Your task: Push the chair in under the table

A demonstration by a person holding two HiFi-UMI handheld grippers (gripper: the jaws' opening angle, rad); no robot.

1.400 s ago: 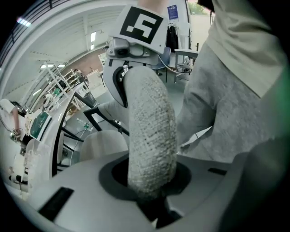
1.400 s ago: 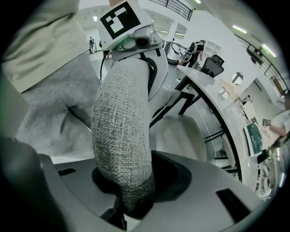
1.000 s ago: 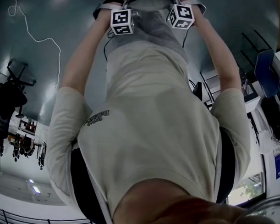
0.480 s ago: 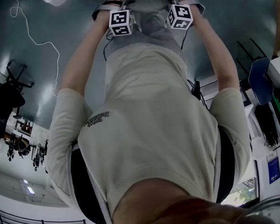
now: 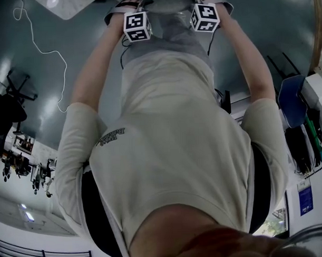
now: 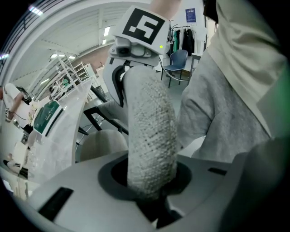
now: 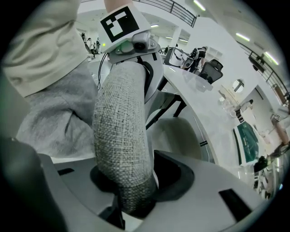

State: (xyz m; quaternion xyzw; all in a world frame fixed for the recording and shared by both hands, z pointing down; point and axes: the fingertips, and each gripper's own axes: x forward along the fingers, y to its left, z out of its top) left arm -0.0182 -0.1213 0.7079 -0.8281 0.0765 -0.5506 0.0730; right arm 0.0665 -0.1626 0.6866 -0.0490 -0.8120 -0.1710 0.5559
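The chair's grey woven backrest [image 6: 149, 131] runs up between the jaws of my left gripper [image 6: 152, 195], which is shut on its top edge. My right gripper [image 7: 131, 204] is shut on the same backrest [image 7: 122, 136] a little further along. Each gripper view shows the other gripper's marker cube at the far end of the fabric. The pale chair seat [image 6: 102, 140] lies below, next to the white table [image 6: 59, 136]. In the head view both grippers sit at the top, left gripper [image 5: 136, 23] and right gripper [image 5: 204, 16], with the person's arms stretched out; their jaws are hidden there.
The white table's edge [image 7: 213, 113] curves along the chair's far side, and its corner [image 5: 67, 5] shows at the head view's top left. A blue chair [image 5: 293, 99] and racks stand at the right. A white cable [image 5: 42, 50] trails over the grey floor at the left.
Both grippers have moved forward together with the chair's backrest held in them. In the head view the floor has slid back, and the white table corner has come into view at the top left.
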